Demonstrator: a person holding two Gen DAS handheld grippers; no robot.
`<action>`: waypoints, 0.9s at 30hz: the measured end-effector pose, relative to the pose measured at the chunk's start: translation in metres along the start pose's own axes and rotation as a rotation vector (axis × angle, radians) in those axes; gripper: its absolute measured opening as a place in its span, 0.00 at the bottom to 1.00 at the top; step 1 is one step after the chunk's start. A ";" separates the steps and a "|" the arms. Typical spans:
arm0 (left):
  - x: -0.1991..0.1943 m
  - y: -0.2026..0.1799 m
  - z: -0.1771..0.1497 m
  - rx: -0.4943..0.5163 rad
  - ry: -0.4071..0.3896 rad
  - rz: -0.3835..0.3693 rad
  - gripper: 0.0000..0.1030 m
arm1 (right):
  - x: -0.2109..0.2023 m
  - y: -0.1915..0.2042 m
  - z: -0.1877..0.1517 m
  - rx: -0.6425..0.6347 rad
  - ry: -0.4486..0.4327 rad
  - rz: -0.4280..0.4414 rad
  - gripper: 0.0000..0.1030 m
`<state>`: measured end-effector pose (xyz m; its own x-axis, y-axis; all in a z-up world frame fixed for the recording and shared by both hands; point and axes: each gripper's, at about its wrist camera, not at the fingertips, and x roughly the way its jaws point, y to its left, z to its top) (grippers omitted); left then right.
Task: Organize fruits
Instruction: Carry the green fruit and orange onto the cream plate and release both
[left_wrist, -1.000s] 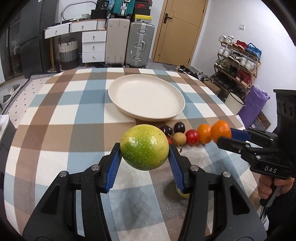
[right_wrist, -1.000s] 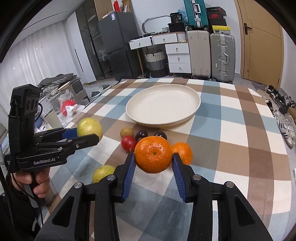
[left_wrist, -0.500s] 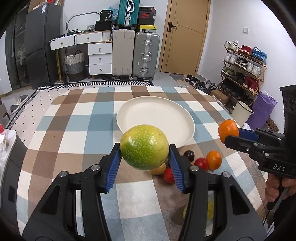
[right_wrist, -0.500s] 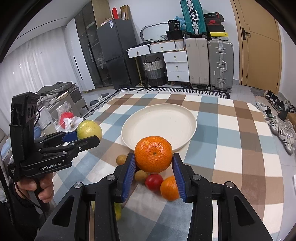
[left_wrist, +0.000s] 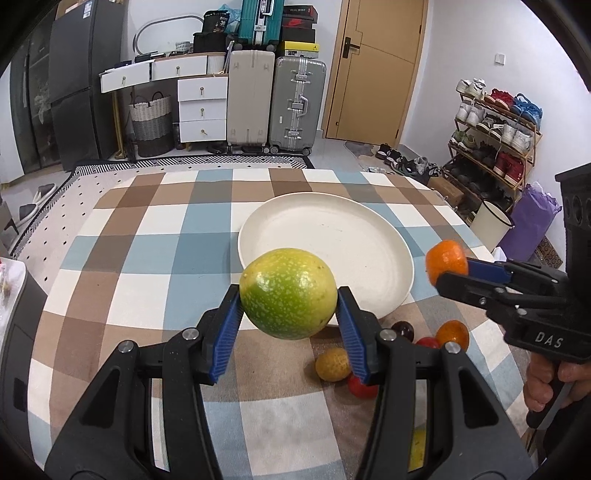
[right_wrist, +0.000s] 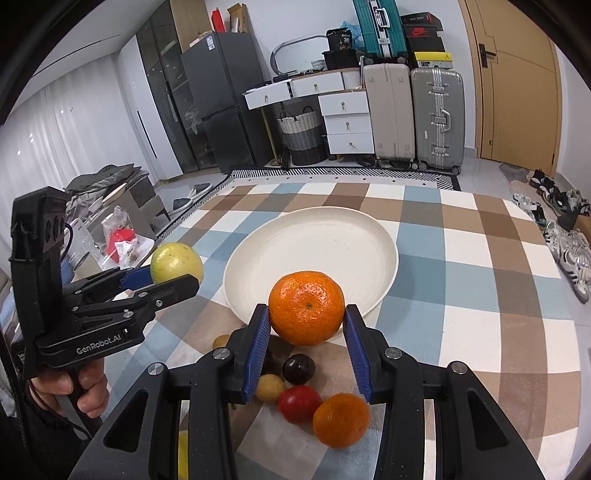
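Between the blue pads of the left gripper (left_wrist: 289, 320) sits a speckled green fruit (left_wrist: 288, 293), pinched at its sides and held in the air. The right gripper (right_wrist: 306, 341) pinches an orange (right_wrist: 306, 307) the same way. Both hang near the front rim of an empty cream plate (left_wrist: 354, 236) on a checked tablecloth (left_wrist: 155, 258). Below them lie small loose fruits: a second orange (right_wrist: 340, 419), a red tomato (right_wrist: 298, 403), a dark plum (right_wrist: 298, 368). Round fruit gripped at two points could roll free if let go too high above the plate.
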<state>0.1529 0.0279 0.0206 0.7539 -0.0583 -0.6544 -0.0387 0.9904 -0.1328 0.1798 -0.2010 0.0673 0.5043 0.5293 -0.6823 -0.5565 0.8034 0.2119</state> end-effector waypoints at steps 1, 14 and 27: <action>0.005 0.000 0.001 0.000 0.002 -0.002 0.47 | 0.004 -0.001 0.001 0.006 0.005 -0.001 0.40; 0.061 -0.003 0.008 0.019 0.054 -0.011 0.47 | 0.055 -0.015 0.011 0.037 0.065 -0.023 0.40; 0.066 -0.008 0.011 0.037 0.052 -0.023 0.60 | 0.051 -0.015 0.016 0.012 0.031 -0.059 0.47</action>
<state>0.2101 0.0175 -0.0131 0.7195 -0.0865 -0.6891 0.0030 0.9926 -0.1215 0.2248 -0.1818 0.0402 0.5150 0.4724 -0.7153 -0.5182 0.8363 0.1793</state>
